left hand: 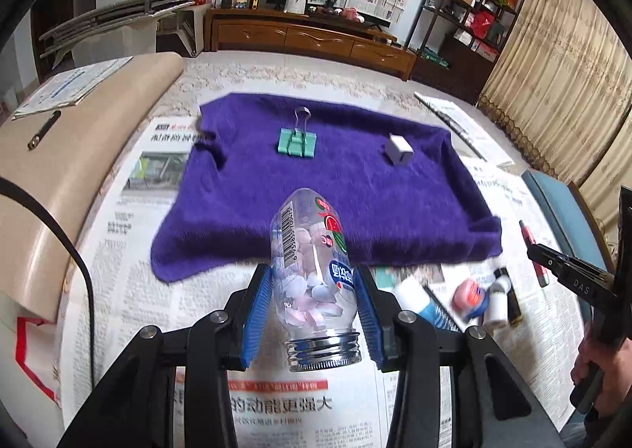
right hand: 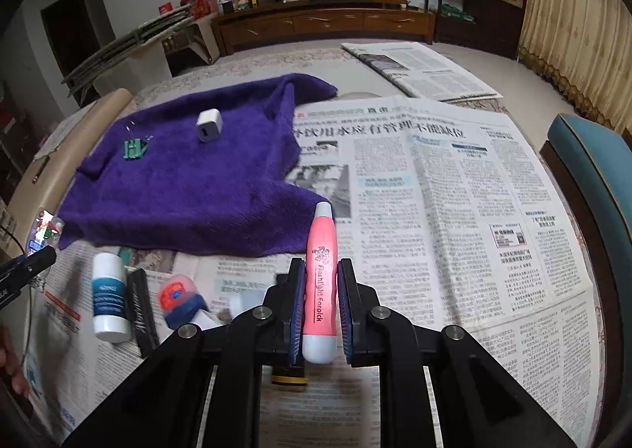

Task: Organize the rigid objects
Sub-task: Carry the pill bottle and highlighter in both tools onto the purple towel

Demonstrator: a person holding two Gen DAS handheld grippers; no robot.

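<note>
Gripping clear bottle in left tongs, pink flashlight in right tongs

- One purple towel, spread flat.
- One green binder clip on it.
- One white cube charger on it.
- One clear bottle of pale tablets.
- One pink flashlight earpick.
- One white tube with a blue label.
- One flat black stick just beside that tube.
- One small red-and-blue jar.
- Two grippers: left gripper, right gripper.
- Several newspaper sheets; exact number unclear.
</note>
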